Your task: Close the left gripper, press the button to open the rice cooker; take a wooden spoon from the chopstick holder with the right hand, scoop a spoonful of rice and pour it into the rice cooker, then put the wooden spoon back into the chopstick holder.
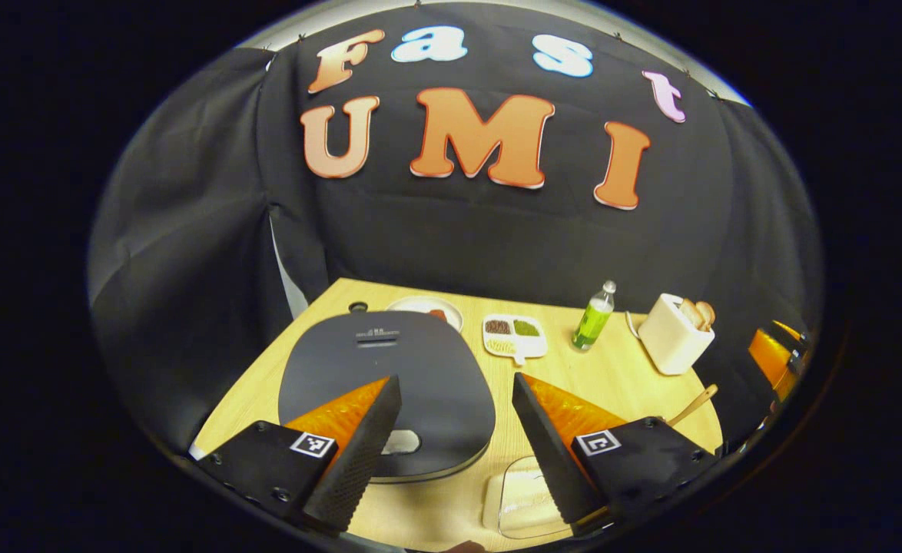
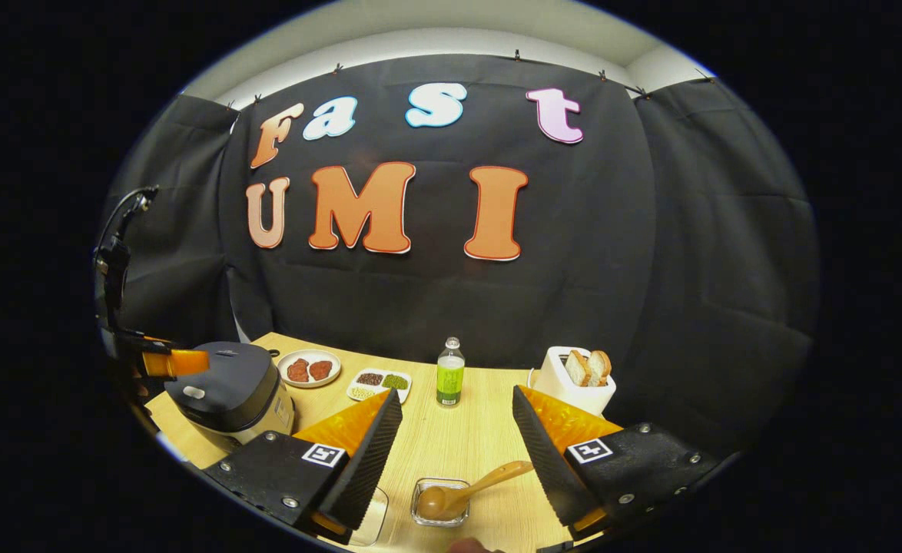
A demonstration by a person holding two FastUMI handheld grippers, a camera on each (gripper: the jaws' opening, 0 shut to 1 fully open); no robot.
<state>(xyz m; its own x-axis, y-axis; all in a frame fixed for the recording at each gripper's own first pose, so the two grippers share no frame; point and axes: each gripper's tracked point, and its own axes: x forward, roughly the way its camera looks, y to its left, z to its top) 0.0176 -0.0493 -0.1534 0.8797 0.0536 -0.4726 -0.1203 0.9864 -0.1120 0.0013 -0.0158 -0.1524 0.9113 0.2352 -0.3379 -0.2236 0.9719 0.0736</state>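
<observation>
The rice cooker [image 1: 386,384] sits with its dark grey lid down, and a pale button [image 1: 401,442] shows at the lid's near edge. My left gripper [image 1: 457,378] hovers open above the lid, one finger on each side of the button. In the right gripper view the cooker [image 2: 228,395] stands at the left with the left gripper [image 2: 182,361] over it. A wooden spoon [image 2: 466,485] rests bowl-down in a small clear holder [image 2: 439,503]. My right gripper [image 2: 457,392] hangs open and empty, above and behind the spoon. The spoon's handle [image 1: 693,405] shows at the right.
A clear box with whitish contents [image 1: 520,495] lies in front of the cooker. Along the back of the wooden table [image 2: 459,442] stand a plate of red pieces [image 2: 309,369], a divided dish [image 2: 378,384], a green bottle [image 2: 450,374] and a white toaster with bread [image 2: 574,380].
</observation>
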